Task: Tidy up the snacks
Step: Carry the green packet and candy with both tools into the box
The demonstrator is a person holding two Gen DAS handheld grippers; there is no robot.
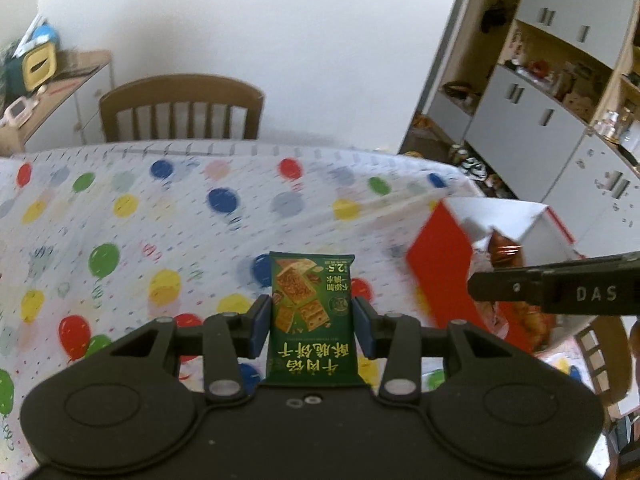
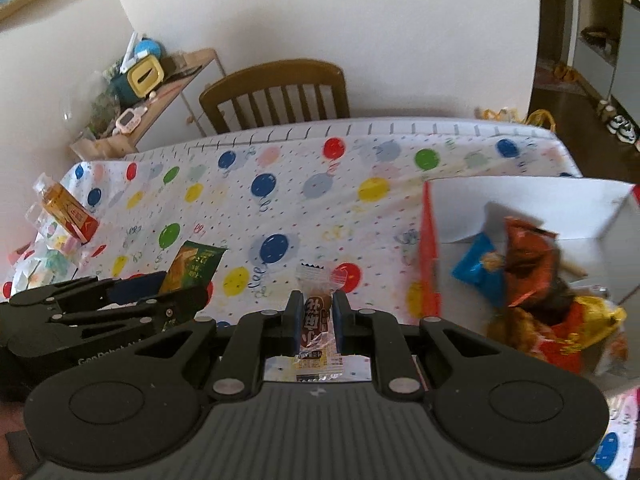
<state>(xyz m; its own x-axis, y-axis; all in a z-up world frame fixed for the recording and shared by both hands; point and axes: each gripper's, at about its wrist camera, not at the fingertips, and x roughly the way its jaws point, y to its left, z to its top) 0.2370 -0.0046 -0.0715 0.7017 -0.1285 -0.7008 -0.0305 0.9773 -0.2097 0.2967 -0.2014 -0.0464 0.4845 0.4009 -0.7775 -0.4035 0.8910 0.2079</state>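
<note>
Closest to my left wrist lens, the left gripper pinches a green cracker packet between its blue pads, one on each long edge. I see the packet standing upright in the jaws, its printing upside down to me, held above the balloon tablecloth. From the right wrist view I see the same left gripper off to my left with the green packet poking out beyond its fingers.

On my other side, the right gripper is closed on a small brown snack bar in a clear wrapper; the wrapper's crimped ends stick out past the fingers front and back. It also hangs over the cloth.

Just right of it sits the red-and-white box, open at the top, with several packets inside: a blue bag, a dark red bag and a gold-and-orange wrapper piled together. In the left wrist view I find that box to my right, partly behind the right gripper's black finger marked "DAS".

Far left on the cloth I see a yellow-and-red carton lying tilted on some pale packets. A wooden chair stands at the table's far edge, against the white wall.
</note>
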